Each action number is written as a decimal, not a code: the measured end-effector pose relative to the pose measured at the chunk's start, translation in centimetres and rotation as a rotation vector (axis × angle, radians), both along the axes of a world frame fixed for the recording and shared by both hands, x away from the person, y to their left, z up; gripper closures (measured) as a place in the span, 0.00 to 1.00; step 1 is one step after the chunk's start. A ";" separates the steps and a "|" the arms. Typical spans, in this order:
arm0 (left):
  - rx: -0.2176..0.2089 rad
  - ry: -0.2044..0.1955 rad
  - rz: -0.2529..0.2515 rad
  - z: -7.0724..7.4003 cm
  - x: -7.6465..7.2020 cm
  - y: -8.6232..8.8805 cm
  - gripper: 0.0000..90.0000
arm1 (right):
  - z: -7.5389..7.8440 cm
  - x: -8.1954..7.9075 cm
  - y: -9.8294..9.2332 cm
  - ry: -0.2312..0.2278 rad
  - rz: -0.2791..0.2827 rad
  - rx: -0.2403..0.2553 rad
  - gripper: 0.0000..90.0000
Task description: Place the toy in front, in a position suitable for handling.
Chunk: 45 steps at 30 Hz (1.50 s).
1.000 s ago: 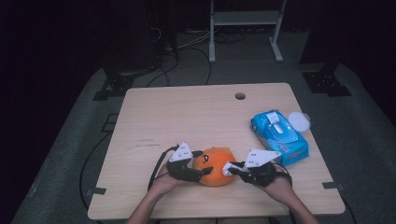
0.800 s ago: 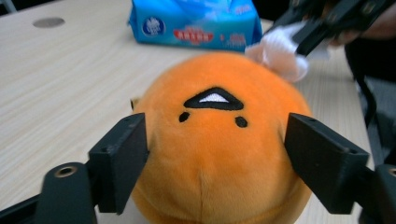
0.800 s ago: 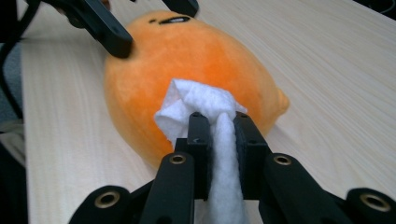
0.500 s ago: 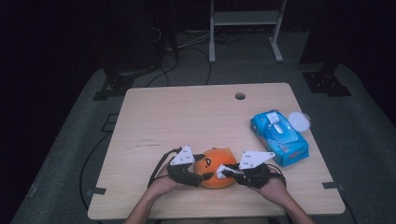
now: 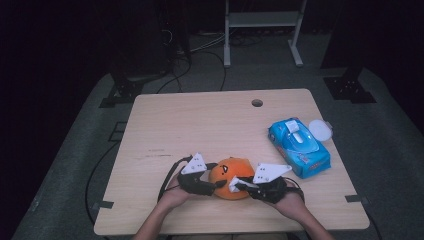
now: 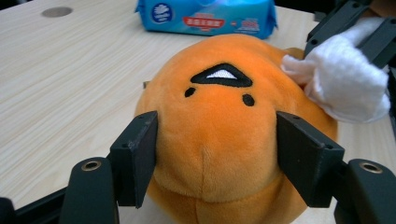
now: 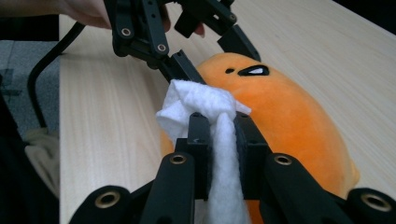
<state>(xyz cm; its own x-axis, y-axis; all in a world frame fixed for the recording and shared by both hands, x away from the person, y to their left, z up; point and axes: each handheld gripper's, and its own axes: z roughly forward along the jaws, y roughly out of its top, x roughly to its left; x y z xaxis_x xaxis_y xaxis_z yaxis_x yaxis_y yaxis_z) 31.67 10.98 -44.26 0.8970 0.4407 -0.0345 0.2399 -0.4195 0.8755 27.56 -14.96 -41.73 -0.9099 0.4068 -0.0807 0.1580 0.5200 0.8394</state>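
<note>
Both forearms come in from the near edge of the table [image 5: 210, 125], angled inward so the two grippers face each other across the plush [image 5: 231, 177]. The left hand [image 5: 175, 194] lies low on the tabletop just left of the plush, its gripper pointing level at the toy's side. The right hand [image 5: 290, 197] lies just right of the plush, its gripper also level and aimed at the toy.

In its own view, the left gripper [image 6: 217, 163] has one jaw on each flank of the plush, and the orange fabric bulges between them. Its jaws have just been closing, with the plush between them, and the pads press on its sides, so it grasps the toy. The toy's stitched face is turned up and away from this gripper.

The right gripper [image 7: 219, 135] is clenched on a wipe [image 7: 205, 107]. The white wad sticks out past the jaw tips, and a strip of it runs back between the pads. The wad touches the plush on the side away from the left gripper, near the top of its rounded body.

The plush sits on the table near the near edge, between the two grippers. A blue pack [image 5: 299, 146] lies right of the plush and farther back, apart from it.
</note>
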 end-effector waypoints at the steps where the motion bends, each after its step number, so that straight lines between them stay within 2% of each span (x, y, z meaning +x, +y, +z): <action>1: -0.006 0.003 0.007 0.0 0.1 0.2 0.36 | 0.1 0.2 -0.1 0.004 -0.005 0.005 0.87; 4: -0.030 0.034 0.035 0.2 0.4 0.6 0.33 | 0.1 1.0 -1.4 0.013 -0.042 0.010 0.87; 6: -0.045 0.061 0.014 0.1 0.5 0.7 0.33 | -0.1 1.2 -2.1 0.026 -0.051 0.015 0.87; 8: -0.042 0.072 0.000 0.0 0.6 0.5 0.34 | -0.3 1.0 -2.5 0.034 -0.053 0.012 0.87; 10: -0.031 0.054 -0.014 0.0 0.4 0.1 0.36 | -0.2 0.7 -2.0 0.025 -0.052 0.010 0.87; 12: -0.023 0.034 -0.051 0.0 -0.1 -0.4 0.37 | 0.0 0.4 -1.0 0.025 -0.025 0.013 0.87; 14: 0.008 -0.012 -0.080 0.1 -0.6 -0.7 0.37 | 0.0 0.3 -0.1 0.012 -0.002 0.001 0.87; 17: -0.005 -0.010 -0.103 0.0 -0.5 -0.2 0.37 | 0.1 0.5 -0.1 0.010 0.004 -0.002 0.87; 21: -0.016 0.002 -0.105 -0.2 -0.3 0.1 0.35 | 0.2 1.0 -2.1 -0.004 -0.061 -0.005 0.87; 24: -0.015 -0.016 -0.108 -0.1 -0.4 -0.2 0.35 | 0.1 1.1 -2.8 0.007 -0.082 0.002 0.87; 26: -0.004 -0.035 -0.122 0.1 -0.7 -0.7 0.35 | 0.1 0.7 -2.2 0.004 -0.069 0.000 0.87; 28: 0.027 -0.061 -0.132 0.2 -0.9 -1.0 0.35 | 0.1 0.3 -1.2 0.000 -0.037 -0.002 0.87; 29: 0.030 -0.063 -0.132 0.2 -0.9 -0.9 0.35 | 0.1 0.3 -0.9 -0.006 -0.034 -0.010 0.87; 31: 0.010 -0.047 -0.123 0.1 -0.8 -0.5 0.36 | 0.2 0.5 -1.0 -0.007 -0.028 -0.006 0.87; 33: -0.001 -0.035 -0.127 0.0 -0.6 -0.2 0.37 | 0.3 0.9 -1.7 -0.004 -0.046 0.003 0.87; 37: -0.006 -0.021 -0.131 -0.1 -0.5 0.0 0.36 | 0.4 1.6 -3.9 -0.018 -0.123 -0.005 0.87; 39: -0.017 0.003 -0.113 0.0 -0.4 0.0 0.31 | 0.1 1.8 -4.7 -0.006 -0.147 -0.022 0.87; 41: -0.050 0.060 -0.086 0.1 0.0 -0.2 0.21 | -0.2 1.7 -4.7 0.003 -0.138 -0.034 0.87; 42: -0.048 0.080 -0.066 0.0 0.1 -0.4 0.18 | -0.3 1.5 -4.5 -0.002 -0.130 -0.043 0.87; 45: -0.030 0.077 -0.058 -0.1 0.2 -0.5 0.19 | -0.1 0.7 -3.2 -0.001 -0.077 -0.042 0.87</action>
